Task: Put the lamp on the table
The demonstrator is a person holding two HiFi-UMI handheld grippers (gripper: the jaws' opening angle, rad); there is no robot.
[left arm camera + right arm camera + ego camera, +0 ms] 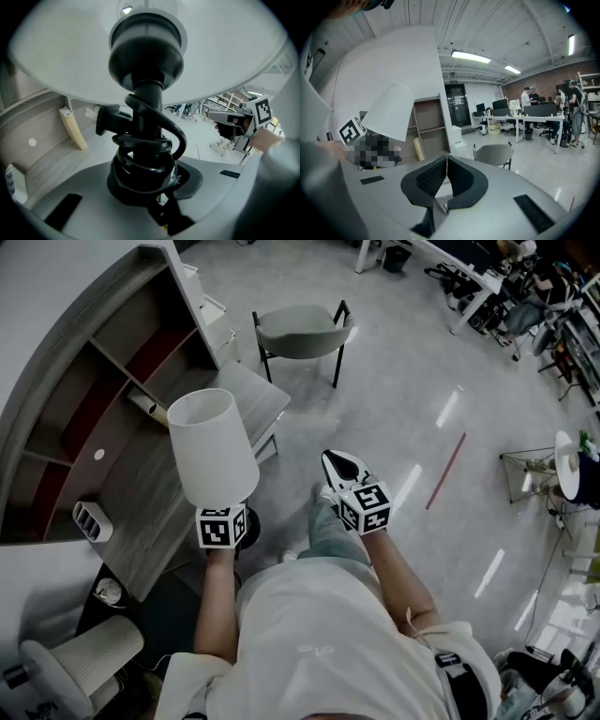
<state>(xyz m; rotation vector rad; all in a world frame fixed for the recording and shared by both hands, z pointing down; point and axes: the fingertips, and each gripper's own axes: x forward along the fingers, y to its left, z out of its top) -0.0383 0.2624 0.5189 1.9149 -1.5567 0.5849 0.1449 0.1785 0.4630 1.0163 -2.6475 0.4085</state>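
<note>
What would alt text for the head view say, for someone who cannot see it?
Seen from above, a person holds a white-shaded lamp in the left tongs beside a wooden desk. The right tongs are shut and empty; a grey chair stands ahead.

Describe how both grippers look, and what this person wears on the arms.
The left gripper and the right gripper have smooth grey shells with black pads, and one pad is ribbed on its inner face. Each gripper carries a white cube printed with black square markers. The person wears a white top with short sleeves, and the forearms are bare.
</note>
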